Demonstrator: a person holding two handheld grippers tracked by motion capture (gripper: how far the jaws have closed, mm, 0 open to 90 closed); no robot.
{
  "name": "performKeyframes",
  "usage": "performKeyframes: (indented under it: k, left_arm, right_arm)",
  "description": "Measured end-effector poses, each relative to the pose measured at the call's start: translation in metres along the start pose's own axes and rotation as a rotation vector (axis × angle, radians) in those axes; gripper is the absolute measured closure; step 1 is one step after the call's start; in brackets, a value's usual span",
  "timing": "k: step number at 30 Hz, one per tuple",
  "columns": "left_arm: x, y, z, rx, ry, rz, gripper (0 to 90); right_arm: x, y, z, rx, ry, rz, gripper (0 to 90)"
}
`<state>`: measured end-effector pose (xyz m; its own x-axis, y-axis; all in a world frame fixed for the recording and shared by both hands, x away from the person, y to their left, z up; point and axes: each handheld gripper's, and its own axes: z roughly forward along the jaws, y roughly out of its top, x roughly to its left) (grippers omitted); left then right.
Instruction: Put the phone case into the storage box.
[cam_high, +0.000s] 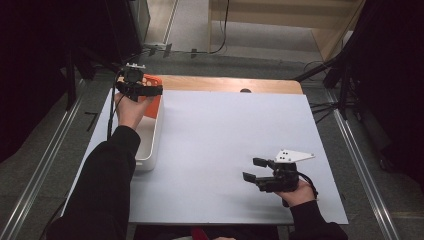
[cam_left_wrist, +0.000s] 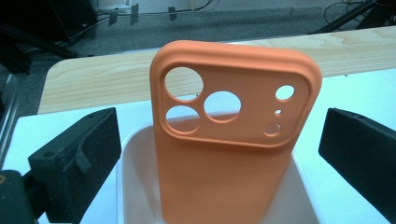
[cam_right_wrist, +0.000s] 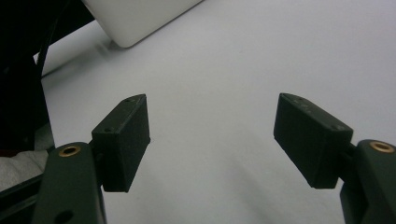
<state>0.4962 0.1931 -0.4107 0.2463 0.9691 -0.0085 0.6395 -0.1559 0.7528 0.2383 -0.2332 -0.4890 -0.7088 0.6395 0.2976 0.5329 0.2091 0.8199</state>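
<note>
Left gripper view: one orange phone case (cam_left_wrist: 224, 140), one white bin (cam_left_wrist: 303, 196).

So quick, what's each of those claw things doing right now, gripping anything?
Left gripper: open, pads clear of the orange phone case standing in the white bin.
Right gripper: open, holding nothing, over the table.

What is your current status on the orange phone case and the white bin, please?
Left gripper open, pads clear of orange silicone phone case. Case stands upright in white plastic bin. Right gripper open, empty. Nothing obstructing.

orange phone case (cam_left_wrist: 233, 140) bottom cut off, white bin (cam_left_wrist: 128, 186) mostly hidden
</note>
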Motion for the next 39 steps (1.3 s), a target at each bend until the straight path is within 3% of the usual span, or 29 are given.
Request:
performKeyframes:
  k: [14, 26, 31, 37, 39]
  left_arm:
    - [0.000, 0.000, -0.017, 0.027, -0.079, -0.011, 0.0]
    - [-0.001, -0.002, -0.034, 0.055, -0.176, -0.013, 0.0]
    - [-0.004, -0.003, -0.039, 0.081, -0.202, 0.000, 0.0]
    - [-0.008, -0.001, -0.049, 0.076, -0.263, -0.006, 0.0]
    - [-0.011, 0.000, -0.051, 0.080, -0.266, 0.011, 0.0]
  right_arm:
    - [0.001, -0.001, -0.001, -0.001, -0.005, 0.006, 25.6]
    - [-0.001, -0.002, -0.003, -0.002, -0.015, 0.007, 25.6]
    - [-0.002, -0.002, -0.003, 0.002, -0.018, 0.013, 25.5]
    - [-0.002, -0.003, -0.004, 0.002, -0.018, 0.013, 25.6]
    - [-0.002, -0.003, -0.004, 0.005, -0.018, 0.015, 25.5]
